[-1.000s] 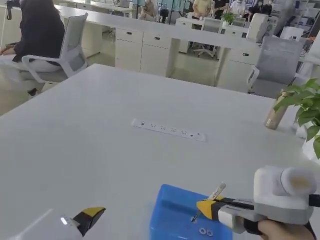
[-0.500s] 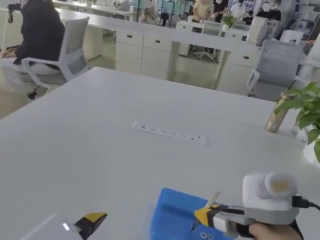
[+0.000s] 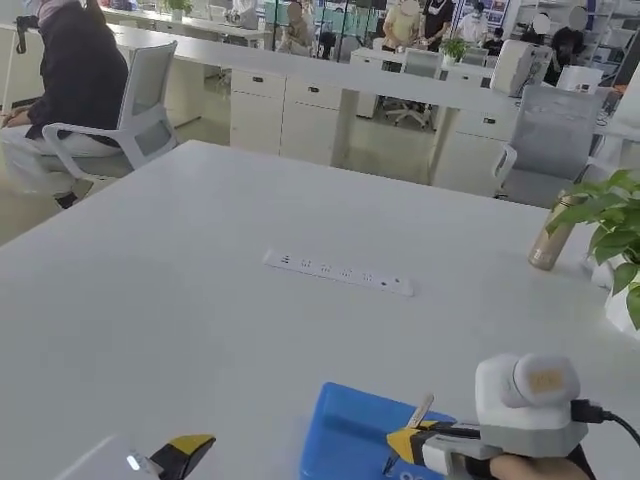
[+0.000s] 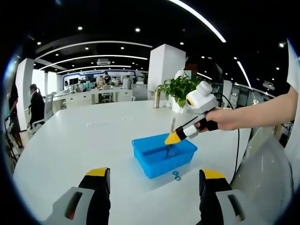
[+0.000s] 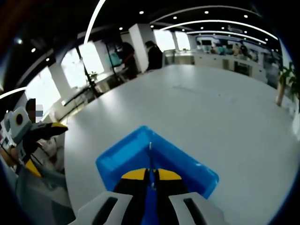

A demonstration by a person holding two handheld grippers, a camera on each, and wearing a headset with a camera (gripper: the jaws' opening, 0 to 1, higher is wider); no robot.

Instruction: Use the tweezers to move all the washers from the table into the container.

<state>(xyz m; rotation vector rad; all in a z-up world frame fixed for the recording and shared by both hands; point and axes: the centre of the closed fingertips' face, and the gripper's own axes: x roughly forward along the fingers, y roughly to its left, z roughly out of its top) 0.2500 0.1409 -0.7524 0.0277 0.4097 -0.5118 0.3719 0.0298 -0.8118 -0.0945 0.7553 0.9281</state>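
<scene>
While the right gripper (image 3: 403, 446) hung over the blue container (image 3: 345, 430) near the table's (image 3: 200, 300) front edge in the head view, its yellow-tipped jaws were clenched on the tweezers (image 3: 421, 409). The tweezers' pale upper end stuck up behind the jaws and their thin points angled down into the container. In the right gripper view, the right gripper (image 5: 151, 176) had its jaws almost together, with the tweezers (image 5: 150, 151) as a thin line between them, pointing at the inside of the container (image 5: 122, 154). Whether the points held a washer could not be told.

Seen in the left gripper view, the right gripper (image 4: 173, 138) was held by a hand reaching in from the right, and the tweezers (image 4: 169, 150) dipped into the container (image 4: 145, 154). Two small washers (image 4: 176, 176) lay on the table (image 4: 70, 140) just beside the container's near wall, outside it.

Across from it, the left gripper (image 4: 152, 187) was released, its two jaws set wide apart and closed on nothing, aimed at the container from well apart. In the head view its yellow tip (image 3: 186, 449) sat low at the left.

Farther back on the white table lay a white power strip (image 3: 338, 272). A slim bottle (image 3: 550, 240) stood near a leafy plant (image 3: 605, 215) at the right. Beyond the table's left corner, a person (image 3: 70, 70) sat in an office chair (image 3: 135, 110).
</scene>
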